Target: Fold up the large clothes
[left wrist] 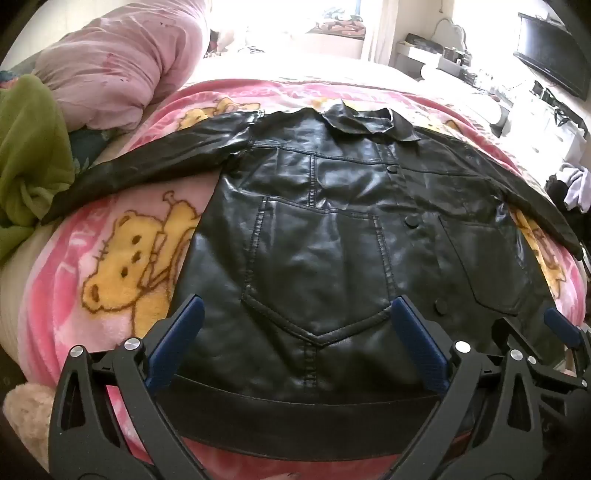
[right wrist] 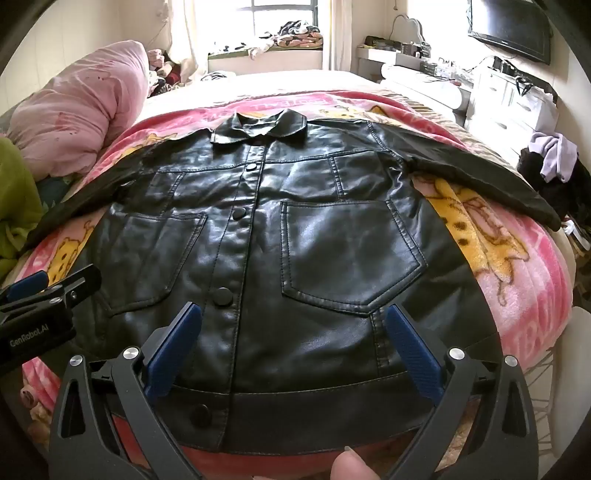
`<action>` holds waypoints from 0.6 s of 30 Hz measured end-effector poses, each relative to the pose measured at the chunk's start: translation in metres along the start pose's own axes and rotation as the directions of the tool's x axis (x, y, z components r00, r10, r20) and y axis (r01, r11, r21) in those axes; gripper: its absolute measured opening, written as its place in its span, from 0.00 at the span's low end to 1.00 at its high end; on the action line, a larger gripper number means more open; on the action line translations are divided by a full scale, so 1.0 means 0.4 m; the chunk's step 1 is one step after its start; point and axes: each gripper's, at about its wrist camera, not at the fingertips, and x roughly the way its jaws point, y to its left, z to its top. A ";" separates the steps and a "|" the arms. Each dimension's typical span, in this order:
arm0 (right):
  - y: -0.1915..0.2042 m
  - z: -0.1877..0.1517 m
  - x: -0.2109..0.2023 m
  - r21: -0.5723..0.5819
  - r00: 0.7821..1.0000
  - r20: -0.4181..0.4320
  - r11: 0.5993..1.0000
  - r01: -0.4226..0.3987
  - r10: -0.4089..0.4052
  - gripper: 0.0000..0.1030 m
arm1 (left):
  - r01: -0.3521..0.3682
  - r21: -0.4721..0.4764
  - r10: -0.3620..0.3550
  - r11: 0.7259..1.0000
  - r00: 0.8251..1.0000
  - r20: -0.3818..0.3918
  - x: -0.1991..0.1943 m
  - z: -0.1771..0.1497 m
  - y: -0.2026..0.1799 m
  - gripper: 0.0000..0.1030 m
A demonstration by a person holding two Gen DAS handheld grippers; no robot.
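A black leather jacket point(left wrist: 332, 229) lies flat, front up and buttoned, on a pink cartoon-bear blanket point(left wrist: 122, 258), collar far, hem near, both sleeves spread out sideways. It also shows in the right wrist view point(right wrist: 295, 236). My left gripper point(left wrist: 297, 314) is open and empty, hovering over the hem's left half above the left pocket. My right gripper point(right wrist: 293, 321) is open and empty, over the hem's right half near the button line. The right gripper also shows in the left wrist view point(left wrist: 546, 332), and the left gripper in the right wrist view point(right wrist: 44, 291).
A pink duvet point(left wrist: 122, 70) and green cloth point(left wrist: 29, 147) lie at the bed's left. White drawers point(right wrist: 509, 99), a wall TV point(right wrist: 509, 33) and a pile of clothes point(right wrist: 554, 166) stand to the right. A window point(right wrist: 280, 14) is beyond the bed.
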 end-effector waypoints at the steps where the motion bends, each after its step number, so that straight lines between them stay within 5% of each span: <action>1: 0.000 0.000 0.000 0.000 1.000 0.000 1.000 0.001 -0.001 0.96 | 0.002 -0.001 -0.002 1.000 1.000 0.002 -0.001 0.000 0.000 0.92; 18: 0.004 0.009 -0.008 0.002 1.000 0.003 1.000 -0.001 0.001 0.96 | 0.001 0.001 -0.001 1.000 1.000 0.001 0.000 0.000 0.000 0.92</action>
